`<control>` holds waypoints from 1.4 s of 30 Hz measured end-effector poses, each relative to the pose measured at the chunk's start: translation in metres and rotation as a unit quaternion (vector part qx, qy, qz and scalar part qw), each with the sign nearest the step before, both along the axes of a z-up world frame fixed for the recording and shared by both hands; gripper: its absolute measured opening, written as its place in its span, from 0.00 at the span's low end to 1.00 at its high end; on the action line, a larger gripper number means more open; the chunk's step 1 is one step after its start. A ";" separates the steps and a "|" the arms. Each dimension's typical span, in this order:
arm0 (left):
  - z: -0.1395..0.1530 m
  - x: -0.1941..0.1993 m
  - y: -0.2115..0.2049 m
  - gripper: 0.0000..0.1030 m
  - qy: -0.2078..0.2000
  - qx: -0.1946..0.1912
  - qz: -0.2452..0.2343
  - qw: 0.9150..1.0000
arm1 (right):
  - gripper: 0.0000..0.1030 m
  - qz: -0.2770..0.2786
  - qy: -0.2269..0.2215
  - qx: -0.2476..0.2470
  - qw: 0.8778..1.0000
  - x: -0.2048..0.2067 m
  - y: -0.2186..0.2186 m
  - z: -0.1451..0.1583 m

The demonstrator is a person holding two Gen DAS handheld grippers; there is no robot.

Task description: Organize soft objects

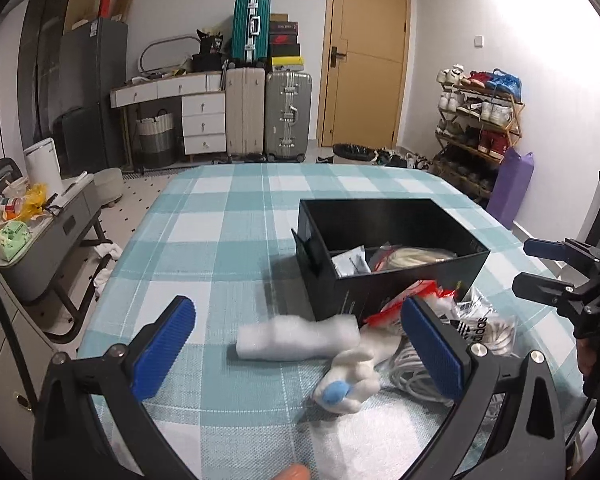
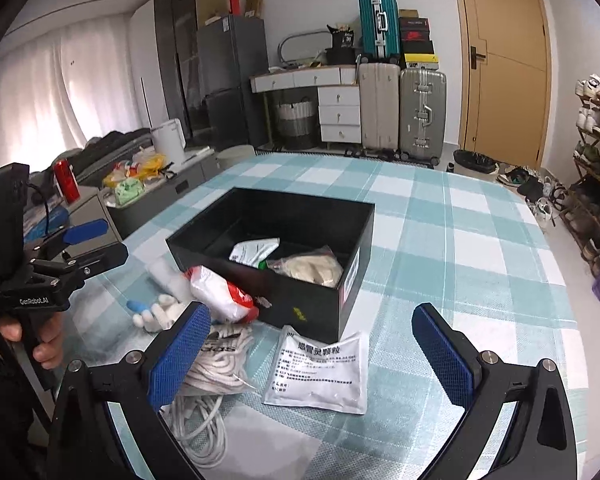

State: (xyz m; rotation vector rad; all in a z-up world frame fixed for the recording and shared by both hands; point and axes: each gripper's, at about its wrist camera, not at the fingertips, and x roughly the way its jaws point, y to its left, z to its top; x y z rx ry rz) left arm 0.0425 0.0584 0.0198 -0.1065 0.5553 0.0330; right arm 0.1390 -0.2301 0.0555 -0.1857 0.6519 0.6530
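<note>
Socks and soft packets lie beside my black box on the table. Both my jaws hang open, empty. The white medicine pouch looks light, floppy, slippery; I would pinch 1 edge. The rope bundle may snag. Room right of the box is open.

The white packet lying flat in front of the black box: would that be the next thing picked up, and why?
Probably yes. The right gripper is open and empty, with the white packet on the table between its fingers. I would lower it and close on the packet's near edge. The black box just beyond already holds similar pouches and has room.
</note>
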 end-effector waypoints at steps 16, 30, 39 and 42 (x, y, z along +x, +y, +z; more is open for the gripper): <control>-0.028 0.015 0.006 1.00 0.064 0.009 0.022 0.998 | 0.99 -0.034 0.031 -0.044 0.998 0.023 -0.011 -0.024; -0.034 0.018 0.004 1.00 0.084 0.009 0.008 0.996 | 0.99 -0.037 0.082 -0.066 0.994 0.039 -0.016 -0.048; -0.034 0.018 0.005 1.00 0.082 0.002 0.002 0.997 | 0.99 -0.033 0.106 -0.084 0.990 0.046 -0.027 -0.057; -0.034 0.018 0.005 1.00 0.083 0.002 0.002 0.997 | 0.99 -0.016 0.105 -0.093 0.990 0.042 -0.021 -0.060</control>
